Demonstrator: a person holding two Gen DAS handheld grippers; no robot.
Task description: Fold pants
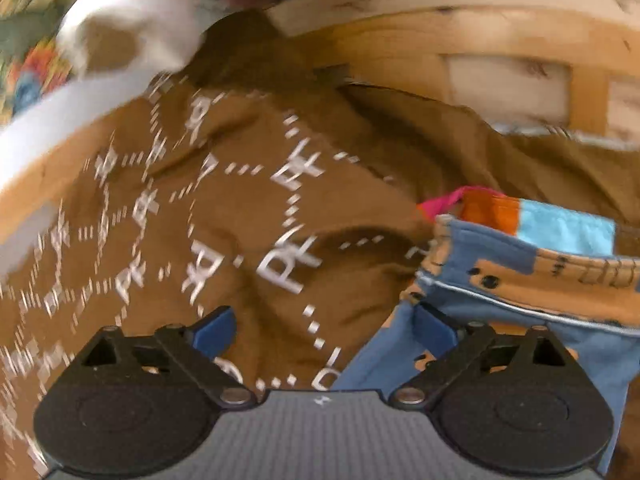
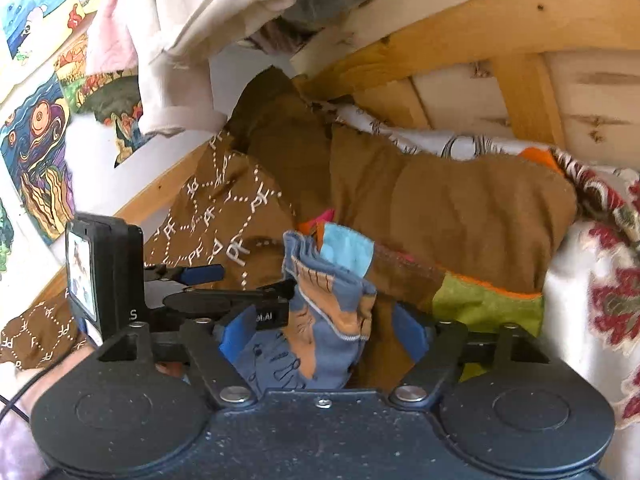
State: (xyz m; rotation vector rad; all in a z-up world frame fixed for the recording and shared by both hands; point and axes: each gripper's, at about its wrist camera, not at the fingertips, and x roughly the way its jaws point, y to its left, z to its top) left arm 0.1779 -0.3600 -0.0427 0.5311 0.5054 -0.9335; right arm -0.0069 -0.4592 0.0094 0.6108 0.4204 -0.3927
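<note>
Pants point(image 2: 332, 312): small blue pair with orange-tan patches, black doodle print and a light-blue patch at the waistband. They lie bunched on a brown blanket point(image 2: 460, 208) on the bed, by the wooden bed frame point(image 2: 520, 92).

Right tool point(image 2: 324, 338): jaws partly spread, pants fabric bunched between the blue fingers point(image 2: 236, 336); can't tell whether the pads actually press it.

Left tool point(image 1: 326, 330): jaws spread wide over the blanket with nothing clamped; its right finger point(image 1: 434, 326) sits at the edge of the pants point(image 1: 520, 280).

Writing: the blanket carries a repeated white "PF" monogram point(image 1: 288, 264) inside a dotted diamond grid. In the right wrist view the left tool point(image 2: 192, 276) shows side-on, with a partial white label ending "AI" and an "S" on the camera block point(image 2: 104, 272).

Also: a white garment point(image 2: 208, 20) hangs above, colourful drawings point(image 2: 36, 152) are on the wall, and there's a red-and-white patterned bedcover point(image 2: 600, 280) on the right.
</note>
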